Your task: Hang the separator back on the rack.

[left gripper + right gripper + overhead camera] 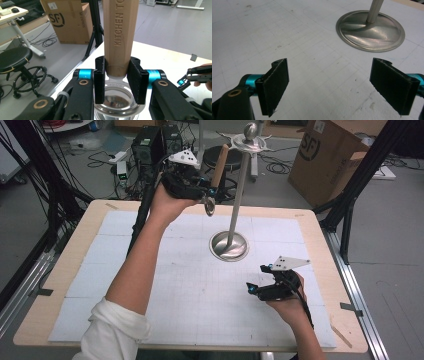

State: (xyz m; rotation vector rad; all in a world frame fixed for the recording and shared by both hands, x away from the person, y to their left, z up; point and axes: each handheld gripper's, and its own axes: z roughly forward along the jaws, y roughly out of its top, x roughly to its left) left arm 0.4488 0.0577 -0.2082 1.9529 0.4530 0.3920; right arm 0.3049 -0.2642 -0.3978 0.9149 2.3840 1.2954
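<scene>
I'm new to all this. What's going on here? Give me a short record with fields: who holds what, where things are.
Left gripper: raised above the table's far side, jaws shut on a wooden-handled kitchen tool
Tool details: handle stamped KITCHEN, round metal end below the jaws
Right gripper: low over the table, jaws open, nothing between them
Metal stand: upright pole on a round base, mid-table
Table: white gridded mat on a wooden top
Background: cardboard box on the floor

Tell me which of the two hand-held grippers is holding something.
The left hand-held gripper, raised near the metal stand, clamps a wooden-handled kitchen tool. The right hand-held gripper sits low over the table, jaws wide apart, holding nothing.
</scene>
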